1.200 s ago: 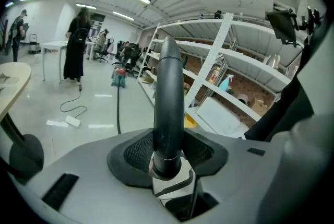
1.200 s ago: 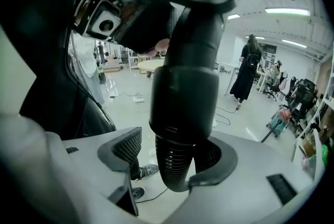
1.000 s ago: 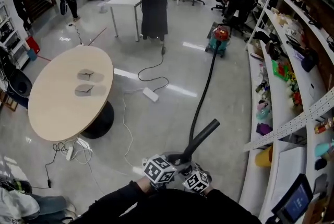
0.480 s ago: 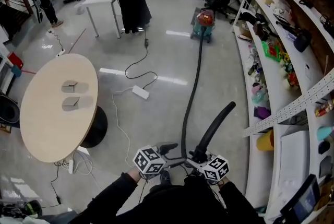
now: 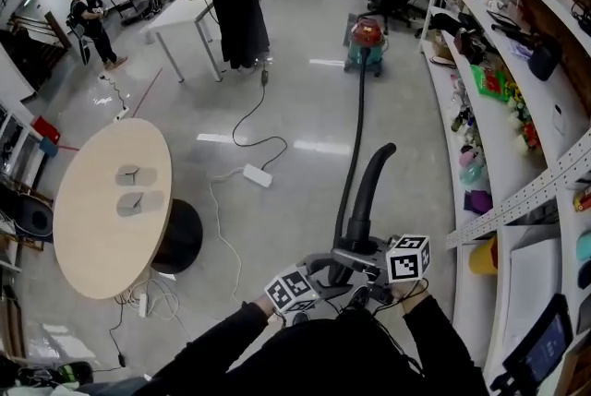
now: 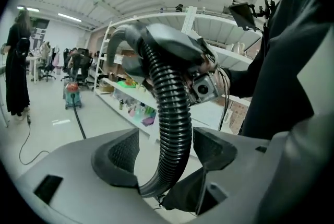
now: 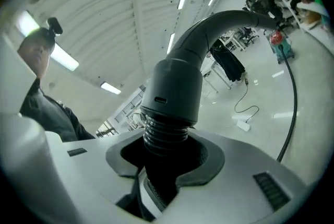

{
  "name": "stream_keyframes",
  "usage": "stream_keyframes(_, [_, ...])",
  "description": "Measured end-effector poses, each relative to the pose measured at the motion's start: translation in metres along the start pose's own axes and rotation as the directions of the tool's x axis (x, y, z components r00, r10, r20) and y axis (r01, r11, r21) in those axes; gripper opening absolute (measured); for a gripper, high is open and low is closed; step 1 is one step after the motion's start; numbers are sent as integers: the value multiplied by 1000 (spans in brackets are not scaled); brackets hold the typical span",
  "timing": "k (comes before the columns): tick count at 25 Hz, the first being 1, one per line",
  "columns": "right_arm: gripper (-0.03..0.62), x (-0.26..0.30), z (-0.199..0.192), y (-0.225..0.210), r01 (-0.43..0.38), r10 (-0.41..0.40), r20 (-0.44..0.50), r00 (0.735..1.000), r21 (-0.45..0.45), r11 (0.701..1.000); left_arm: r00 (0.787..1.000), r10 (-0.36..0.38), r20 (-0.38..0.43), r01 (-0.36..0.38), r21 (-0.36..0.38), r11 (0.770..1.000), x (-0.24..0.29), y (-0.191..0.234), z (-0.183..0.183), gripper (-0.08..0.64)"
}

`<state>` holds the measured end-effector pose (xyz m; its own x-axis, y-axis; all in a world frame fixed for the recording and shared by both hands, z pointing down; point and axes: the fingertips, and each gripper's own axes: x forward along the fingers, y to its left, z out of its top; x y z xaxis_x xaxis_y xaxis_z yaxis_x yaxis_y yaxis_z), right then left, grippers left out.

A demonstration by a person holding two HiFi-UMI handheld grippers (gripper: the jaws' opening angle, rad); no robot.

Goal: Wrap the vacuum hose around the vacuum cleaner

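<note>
— Since the earlier look: right claw (image 7: 164, 157) sits higher, and the rigid end of the vacuum hose (image 5: 355, 173) stands steeper. Left claw (image 6: 164, 152) jaws have just been opening.
— Room?
— Open floor (image 5: 295, 219) ahead. Shelves (image 5: 480, 136) close on the right, round bench (image 5: 102, 200) on the left. Shelf print too small to read.
— Grip?
— Right clenched on the hose below its cuff (image 7: 172, 90). Left released, hose loose between the pads. Hose runs to the far vacuum cleaner (image 5: 367, 39).

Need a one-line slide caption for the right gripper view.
Right gripper clamps the ribbed vacuum hose just below its grey curved handle tube; the vacuum cleaner stands far across the floor.
</note>
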<state>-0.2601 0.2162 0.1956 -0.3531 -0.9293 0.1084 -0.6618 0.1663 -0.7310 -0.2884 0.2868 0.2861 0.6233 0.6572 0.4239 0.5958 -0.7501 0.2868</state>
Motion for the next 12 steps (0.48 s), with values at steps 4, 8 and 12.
stream_keyframes(4, [156, -39, 42, -19, -148, 133, 93, 987, 179, 973, 1000, -20, -9, 20, -32, 999, 52, 4, 29, 291])
stream_keyframes(8, [160, -68, 64, -44, -245, 201, 194, 960, 238, 940, 1000, -25, -10, 24, -110, 994, 80, 6, 47, 167])
stream_keyframes(12, [195, -93, 72, -74, -296, 226, 276, 934, 248, 922, 997, -60, 47, 72, -295, 953, 99, 11, 74, 160])
